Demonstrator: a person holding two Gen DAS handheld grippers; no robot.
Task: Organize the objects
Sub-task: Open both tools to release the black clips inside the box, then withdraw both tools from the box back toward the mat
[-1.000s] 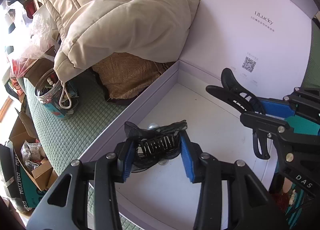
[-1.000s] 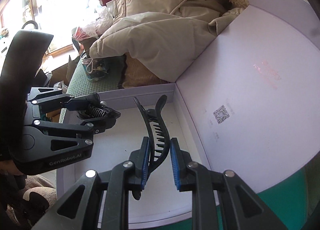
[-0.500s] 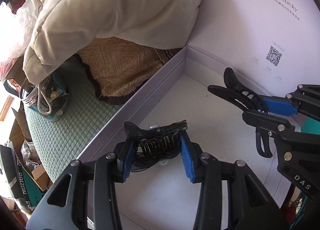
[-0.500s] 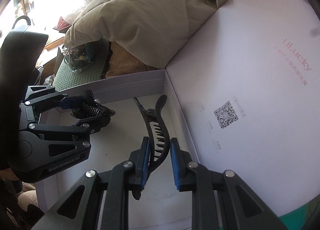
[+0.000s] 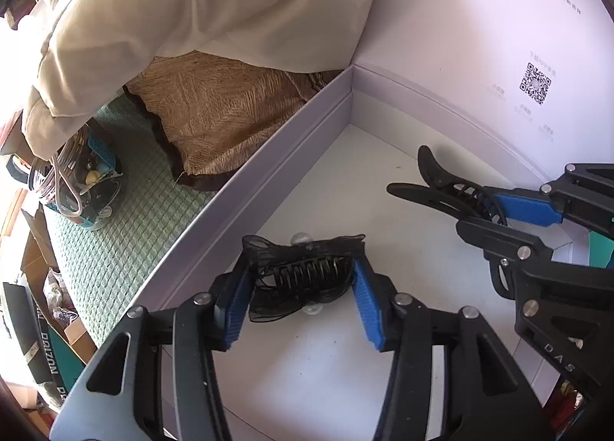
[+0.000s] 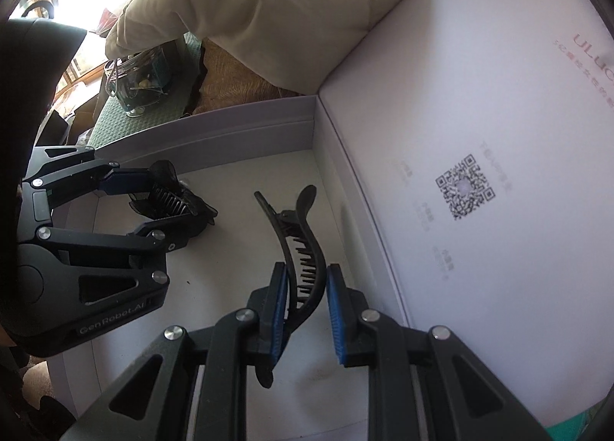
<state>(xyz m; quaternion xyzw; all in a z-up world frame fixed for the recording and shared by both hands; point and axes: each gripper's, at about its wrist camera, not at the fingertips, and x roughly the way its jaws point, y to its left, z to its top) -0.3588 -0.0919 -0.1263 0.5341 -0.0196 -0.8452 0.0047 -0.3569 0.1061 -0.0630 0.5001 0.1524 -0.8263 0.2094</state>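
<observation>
Left wrist view: looks steeply down along the left tool (image 5: pixel 299 299), close over the white box (image 5: pixel 268 168) floor.
Right wrist view: looks steeply down along the right tool (image 6: pixel 307 310), close beside the box lid (image 6: pixel 479 95).
Shared: box interior, beige coat (image 5: pixel 215 3), each other's tool.

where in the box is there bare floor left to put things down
Bare floor lies between the bow clip and long clip, and near the box front edge. The left wall and lid side are taken.
</observation>
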